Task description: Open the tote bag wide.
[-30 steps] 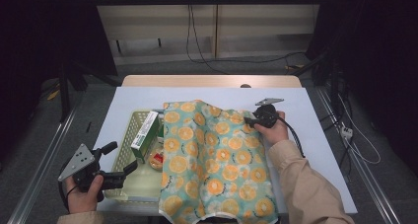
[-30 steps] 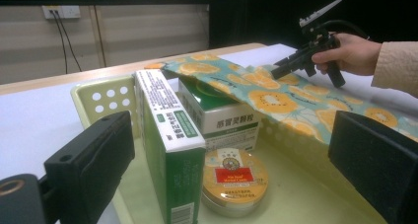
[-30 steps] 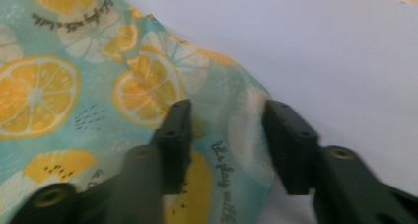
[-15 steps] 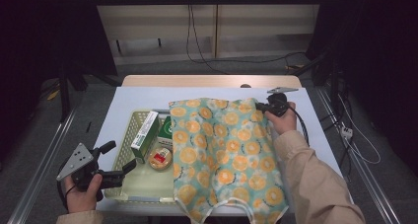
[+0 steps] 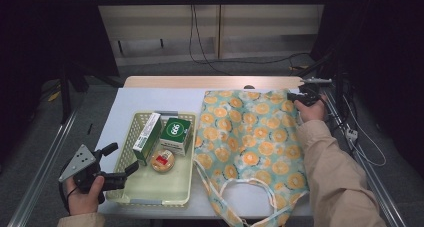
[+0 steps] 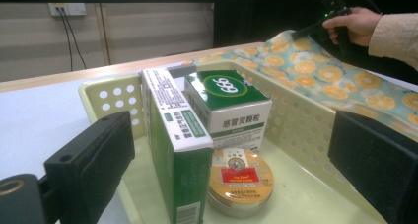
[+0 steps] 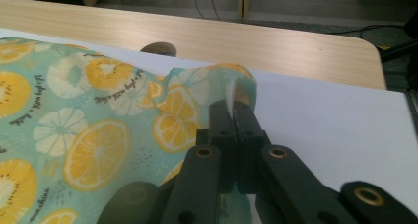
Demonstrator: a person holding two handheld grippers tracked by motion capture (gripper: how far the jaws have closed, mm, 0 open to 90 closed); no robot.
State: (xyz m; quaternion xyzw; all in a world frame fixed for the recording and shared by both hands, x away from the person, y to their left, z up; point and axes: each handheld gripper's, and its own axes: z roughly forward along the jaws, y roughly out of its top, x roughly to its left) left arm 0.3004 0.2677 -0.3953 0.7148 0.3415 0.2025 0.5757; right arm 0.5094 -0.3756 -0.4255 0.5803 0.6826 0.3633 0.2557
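A teal cloth bag [image 5: 250, 147] printed with orange slices lies flat on the right half of the table. My right gripper [image 5: 292, 96] is shut on its far right corner; in the right gripper view [image 7: 231, 108] the bag [image 7: 98, 110] is pinched between the jaws, which have just eased open a trifle. A pale yellow basket [image 5: 150, 201] holds a tall green-and-white box [image 5: 146, 138], a green box [image 5: 176, 133] and a round tin [image 5: 162, 160]. My left gripper [image 5: 124, 157] stands open at the basket's near left corner, and in its own view [image 6: 234, 165] it faces the tin [image 6: 240, 179].
A white mat [image 5: 150, 99] covers the wooden table [image 5: 210, 82]. Metal rails run along both sides of the table. Cables trail over the floor behind it. A small dark object [image 7: 157, 49] sits at the mat's far edge.
My right gripper has pulled the bag's corner toward the far right. The cloth has slid off the basket, baring the boxes and tin. The left gripper stays put.
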